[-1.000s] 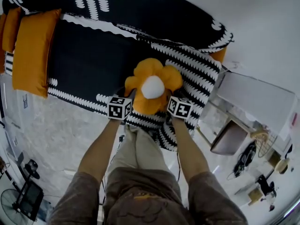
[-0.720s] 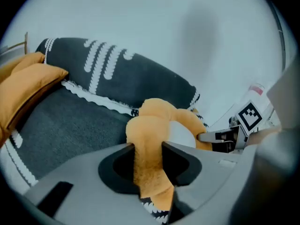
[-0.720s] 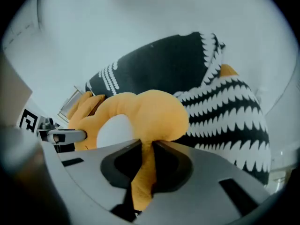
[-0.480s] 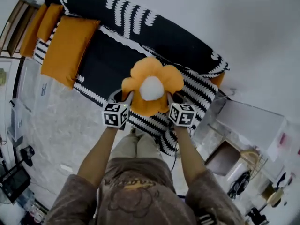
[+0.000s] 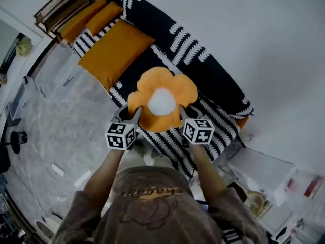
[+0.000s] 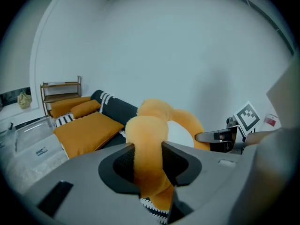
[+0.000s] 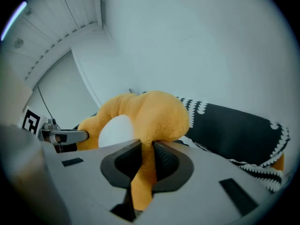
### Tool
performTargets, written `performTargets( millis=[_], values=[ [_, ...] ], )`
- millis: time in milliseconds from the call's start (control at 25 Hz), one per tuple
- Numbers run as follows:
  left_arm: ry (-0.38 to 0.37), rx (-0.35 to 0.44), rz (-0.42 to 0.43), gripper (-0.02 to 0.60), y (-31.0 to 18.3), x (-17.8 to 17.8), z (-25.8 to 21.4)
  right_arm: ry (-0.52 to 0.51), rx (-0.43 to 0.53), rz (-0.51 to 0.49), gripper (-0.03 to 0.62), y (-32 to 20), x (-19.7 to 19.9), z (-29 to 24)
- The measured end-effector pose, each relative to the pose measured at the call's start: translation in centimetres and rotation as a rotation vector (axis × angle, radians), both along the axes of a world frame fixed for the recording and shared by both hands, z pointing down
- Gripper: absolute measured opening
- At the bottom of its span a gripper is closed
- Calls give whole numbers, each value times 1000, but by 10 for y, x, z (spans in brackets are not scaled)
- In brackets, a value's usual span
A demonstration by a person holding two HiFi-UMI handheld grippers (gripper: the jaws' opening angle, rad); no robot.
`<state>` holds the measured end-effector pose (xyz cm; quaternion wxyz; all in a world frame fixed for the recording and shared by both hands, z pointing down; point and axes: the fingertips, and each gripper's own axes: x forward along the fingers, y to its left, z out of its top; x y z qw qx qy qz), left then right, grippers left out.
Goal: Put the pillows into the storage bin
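An orange flower-shaped pillow [image 5: 161, 98] with a white centre hangs in the air over the black-and-white sofa [image 5: 205, 70]. My left gripper [image 5: 133, 117] is shut on a petal at its left side, and my right gripper [image 5: 184, 113] pinches a petal at its right side. In the left gripper view the jaws [image 6: 147, 149] squeeze thick orange plush [image 6: 150, 125]. The right gripper view shows its jaws [image 7: 146, 156] clamped on a thin fold of the pillow [image 7: 150, 111]. Two flat orange pillows [image 5: 114, 50] [image 5: 101, 17] lie on the sofa's far end.
A clear plastic bin [image 5: 56, 78] stands on the marble floor left of the sofa, also visible as a clear bin [image 6: 28, 135] in the left gripper view. A wooden shelf [image 5: 58, 4] is behind it. White boxes [image 5: 259, 169] and clutter sit at the lower right.
Both grippers have lifted the flower pillow up off the sofa seat. The head view has swung left, bringing the sofa's far end, the clear bin and the shelf into sight.
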<state>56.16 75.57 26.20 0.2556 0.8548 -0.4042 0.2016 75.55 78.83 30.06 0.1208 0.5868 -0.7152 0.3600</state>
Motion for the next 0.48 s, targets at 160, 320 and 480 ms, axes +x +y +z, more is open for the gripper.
performTargets(
  millis=[160, 320, 480],
  values=[
    [29, 26, -114, 123, -2, -92, -28, -7, 26, -109, 51, -23, -89, -29],
    [39, 70, -248, 123, 1, -207, -61, -9, 61, -251, 51, -46, -203, -63],
    [32, 102, -376, 123, 18, -329, -71, -14, 90, -393, 52, -56, -330, -72]
  ],
)
